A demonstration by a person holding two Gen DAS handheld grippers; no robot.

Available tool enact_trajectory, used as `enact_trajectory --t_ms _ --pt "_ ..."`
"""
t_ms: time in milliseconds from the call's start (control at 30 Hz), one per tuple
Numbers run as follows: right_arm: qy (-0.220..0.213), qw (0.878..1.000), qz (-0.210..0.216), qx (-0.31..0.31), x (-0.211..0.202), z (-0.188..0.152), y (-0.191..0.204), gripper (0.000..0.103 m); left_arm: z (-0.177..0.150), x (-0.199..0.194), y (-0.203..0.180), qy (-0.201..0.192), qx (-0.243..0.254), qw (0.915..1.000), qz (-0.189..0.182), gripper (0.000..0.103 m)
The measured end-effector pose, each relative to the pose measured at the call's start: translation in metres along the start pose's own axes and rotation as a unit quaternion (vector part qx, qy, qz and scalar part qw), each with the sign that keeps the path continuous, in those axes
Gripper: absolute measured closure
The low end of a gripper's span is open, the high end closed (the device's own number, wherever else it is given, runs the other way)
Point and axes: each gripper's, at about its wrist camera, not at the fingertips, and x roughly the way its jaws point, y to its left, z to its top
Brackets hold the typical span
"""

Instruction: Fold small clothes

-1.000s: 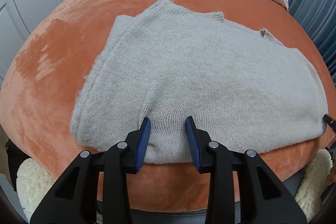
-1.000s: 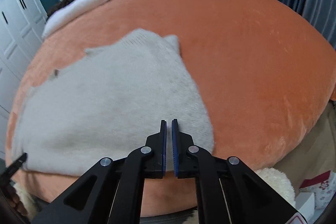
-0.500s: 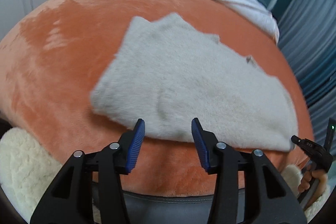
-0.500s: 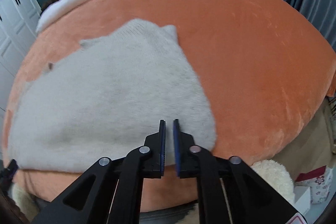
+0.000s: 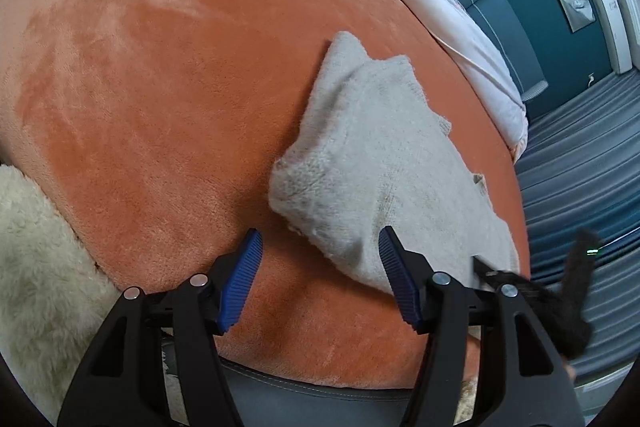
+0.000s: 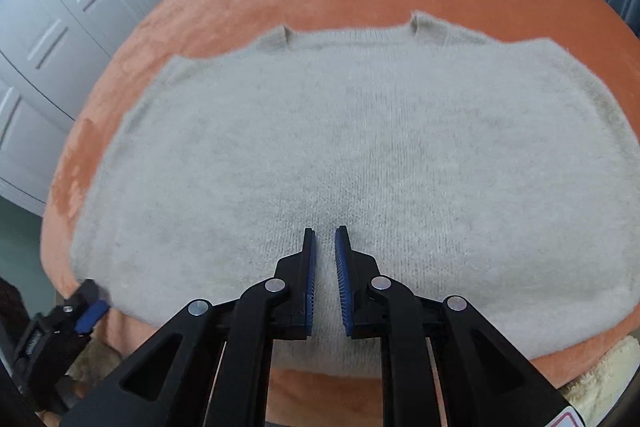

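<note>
Left gripper (image 5: 320, 267) spread wide beside beige sweater (image 6: 340, 147); right gripper (image 6: 325, 263) slightly parted above it; orange plush blanket (image 5: 160, 107); white wardrobe doors (image 6: 60, 7).

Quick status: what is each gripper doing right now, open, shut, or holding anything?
Left gripper: open wide, holding nothing, at the corner of the grey knitted sweater.
Right gripper: slightly open over the sweater; whether it pinches knit cannot be told.
</note>
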Motion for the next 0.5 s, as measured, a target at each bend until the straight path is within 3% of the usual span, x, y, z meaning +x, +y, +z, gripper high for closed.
enact_trajectory --t_ms 167,300,333,433,500 --pt "-0.011 1.000 -0.017 -0.014 0.004 -0.004 0.006 0.092 0.008 0.004 -0.001 -0.009 -0.022 0.9992 -0.032 0.031" --pt "-0.012 1.000 -0.014 -0.023 0.007 -0.004 0.008 0.092 0.018 0.020 -0.003 -0.012 -0.049 0.9980 -0.038 0.030" --pt "-0.013 1.000 -0.011 -0.021 0.006 -0.005 0.005 0.092 0.021 0.023 -0.003 -0.015 -0.056 0.9974 -0.042 0.033" --pt "-0.017 1.000 -0.004 -0.016 0.009 -0.004 0.003 0.092 0.031 0.031 -0.003 0.008 -0.063 0.9969 -0.047 0.079" --pt "-0.021 1.000 -0.002 -0.016 0.008 -0.006 0.003 0.092 0.036 0.024 -0.008 0.004 -0.067 0.9959 -0.061 0.084"
